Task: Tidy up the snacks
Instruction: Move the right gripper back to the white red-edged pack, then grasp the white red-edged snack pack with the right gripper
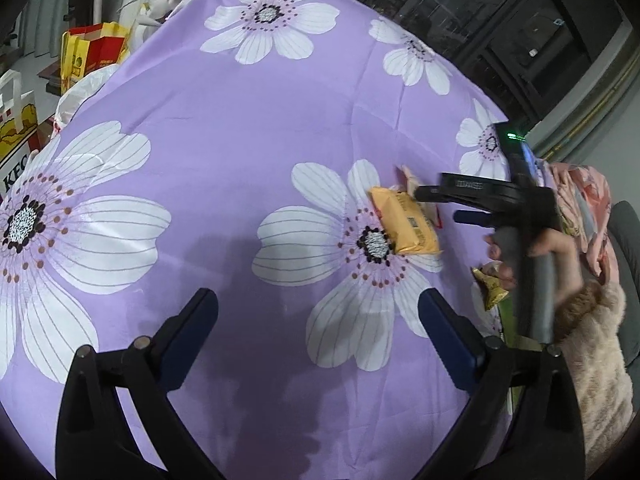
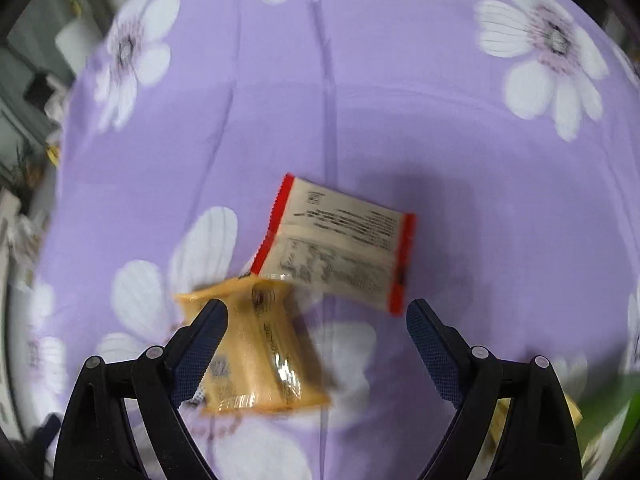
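Observation:
An orange snack packet (image 1: 406, 226) lies on the purple flowered cloth (image 1: 240, 120). A cream packet with red ends (image 1: 410, 182) lies just behind it, mostly hidden. In the right wrist view the orange packet (image 2: 256, 344) lies between the open fingers, beside the left finger, and the cream packet (image 2: 340, 244) lies just ahead. My right gripper (image 2: 318, 320) is open and holds nothing; it also shows in the left wrist view (image 1: 436, 204), over the packets. My left gripper (image 1: 318, 308) is open and empty above bare cloth. A gold-wrapped candy (image 1: 490, 286) lies at the right edge.
A red and yellow bag (image 1: 94, 54) and a KFC bag (image 1: 16, 136) stand off the table's left side. White plastic bags (image 1: 76, 92) lie by the left edge. Pink fabric (image 1: 588, 208) lies at the right. Dark windows are behind the table.

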{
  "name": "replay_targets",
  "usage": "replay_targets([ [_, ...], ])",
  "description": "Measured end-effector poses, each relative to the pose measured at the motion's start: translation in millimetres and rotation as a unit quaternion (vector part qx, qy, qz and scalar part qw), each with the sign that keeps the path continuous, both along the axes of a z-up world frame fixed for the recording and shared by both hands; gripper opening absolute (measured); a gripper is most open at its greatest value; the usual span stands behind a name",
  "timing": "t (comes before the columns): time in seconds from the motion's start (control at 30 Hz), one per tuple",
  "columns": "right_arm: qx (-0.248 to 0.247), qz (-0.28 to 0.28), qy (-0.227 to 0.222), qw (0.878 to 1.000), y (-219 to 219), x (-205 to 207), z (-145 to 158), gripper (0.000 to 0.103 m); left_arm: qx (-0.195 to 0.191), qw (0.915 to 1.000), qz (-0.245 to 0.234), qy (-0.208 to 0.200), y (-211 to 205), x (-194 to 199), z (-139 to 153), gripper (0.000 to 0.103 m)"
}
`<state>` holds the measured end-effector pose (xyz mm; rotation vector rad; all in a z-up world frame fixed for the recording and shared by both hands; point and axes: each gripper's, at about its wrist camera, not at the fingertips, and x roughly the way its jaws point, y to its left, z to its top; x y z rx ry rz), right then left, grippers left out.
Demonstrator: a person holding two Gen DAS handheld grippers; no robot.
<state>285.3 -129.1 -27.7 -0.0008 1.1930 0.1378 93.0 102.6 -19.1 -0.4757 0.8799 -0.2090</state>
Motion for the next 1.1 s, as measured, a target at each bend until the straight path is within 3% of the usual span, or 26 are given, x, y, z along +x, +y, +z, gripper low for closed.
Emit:
replay_targets([
  [0.1, 0.080, -0.016, 0.000, 0.997, 1, 4, -12, 0.091, 0.008, 0.9999, 0.003, 0.014, 1, 4, -5, 0.101],
  [0.2, 0.076, -0.026, -0.014, 0.997, -3, 0, -13, 0.091, 0.007, 0.9999, 0.003, 0.014, 1, 4, -5, 0.101],
  [0.33, 0.123, -0.080, 0.010, 0.989, -32, 7, -13, 0.091, 0.016, 0.9998, -0.002, 0.012, -2, 1, -3, 0.101],
  [0.43, 0.112, -0.119, 0.010, 0.986, -49, 18, -8, 0.091, 0.021, 0.9997, -0.005, 0.010, -4, -1, -3, 0.101],
  [0.57, 0.102, -0.112, 0.043, 0.987, -39, 39, -16, 0.091, 0.022, 0.9996, -0.008, 0.013, -4, 1, -5, 0.101],
  [0.8, 0.046, -0.132, 0.021, 0.990, -34, 54, -27, 0.092, 0.022, 0.9995, -0.004, 0.021, -3, 3, -8, 0.101],
  [0.97, 0.050, -0.141, 0.023, 0.989, -42, 51, -28, 0.092, 0.024, 0.9994, -0.006, 0.025, -4, 3, -9, 0.101],
  [1.1, 0.007, -0.114, 0.027, 0.993, -32, 47, -34, 0.091, 0.026, 0.9993, -0.006, 0.026, -5, 3, -9, 0.101],
])
